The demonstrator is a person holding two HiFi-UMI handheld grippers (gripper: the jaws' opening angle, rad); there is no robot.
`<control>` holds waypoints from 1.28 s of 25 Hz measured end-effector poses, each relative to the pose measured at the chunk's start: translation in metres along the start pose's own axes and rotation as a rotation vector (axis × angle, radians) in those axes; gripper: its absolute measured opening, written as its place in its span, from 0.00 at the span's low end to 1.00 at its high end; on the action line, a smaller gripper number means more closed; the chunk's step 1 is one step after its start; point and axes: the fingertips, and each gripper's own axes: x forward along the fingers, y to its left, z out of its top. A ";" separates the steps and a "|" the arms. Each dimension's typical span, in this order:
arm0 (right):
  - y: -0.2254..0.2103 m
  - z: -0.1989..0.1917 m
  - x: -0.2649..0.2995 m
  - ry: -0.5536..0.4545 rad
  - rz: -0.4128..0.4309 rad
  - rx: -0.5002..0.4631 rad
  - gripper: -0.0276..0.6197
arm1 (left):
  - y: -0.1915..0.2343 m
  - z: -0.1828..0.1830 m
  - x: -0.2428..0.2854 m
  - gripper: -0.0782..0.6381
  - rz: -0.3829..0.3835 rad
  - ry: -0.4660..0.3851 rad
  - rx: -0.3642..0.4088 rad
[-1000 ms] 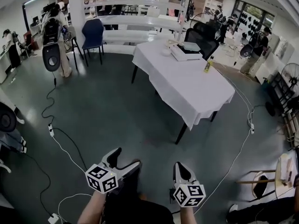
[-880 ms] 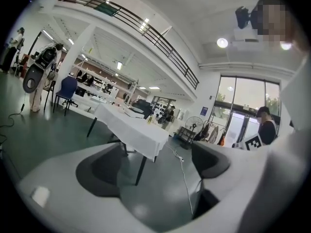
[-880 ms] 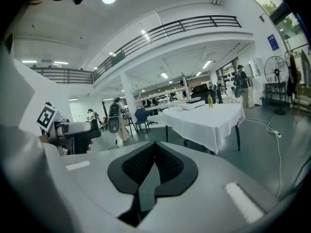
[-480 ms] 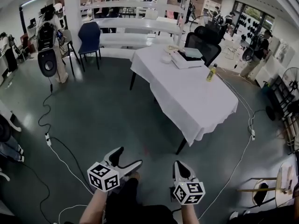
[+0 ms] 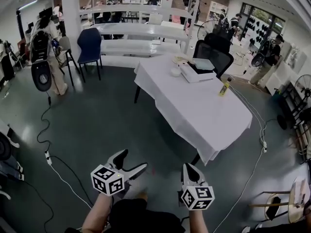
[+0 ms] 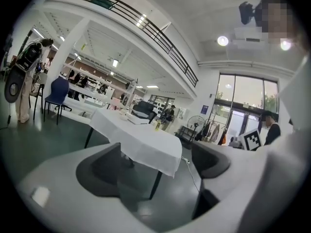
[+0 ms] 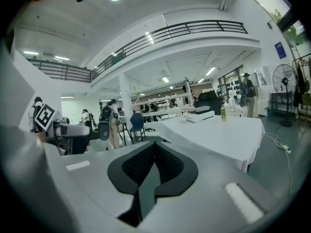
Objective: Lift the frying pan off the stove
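No words, brands or numbers could be read in any view. The marker cube (image 5: 106,180) on the left gripper (image 5: 132,160) and the one on the right gripper (image 5: 187,169) carried only black-and-white square patterns, no letters. A blue sign (image 7: 279,50) high on the wall was too small to make out, and so was the label of the yellow bottle (image 5: 224,87) standing on the white-clothed surface (image 5: 204,110).

The left gripper (image 5: 132,160) and right gripper (image 5: 188,169) are held low, near the body, side by side and pointing away. The left one's jaws stand apart with nothing between them. The right one's jaws are pressed together, holding nothing.
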 end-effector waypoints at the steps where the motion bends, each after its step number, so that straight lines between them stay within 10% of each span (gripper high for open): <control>1: -0.001 0.002 0.009 -0.001 -0.005 0.001 0.05 | 0.007 0.005 0.005 0.65 -0.003 0.001 0.002; 32: -0.005 -0.003 0.142 0.112 0.034 0.037 0.05 | 0.100 0.019 0.065 0.64 -0.001 0.059 -0.079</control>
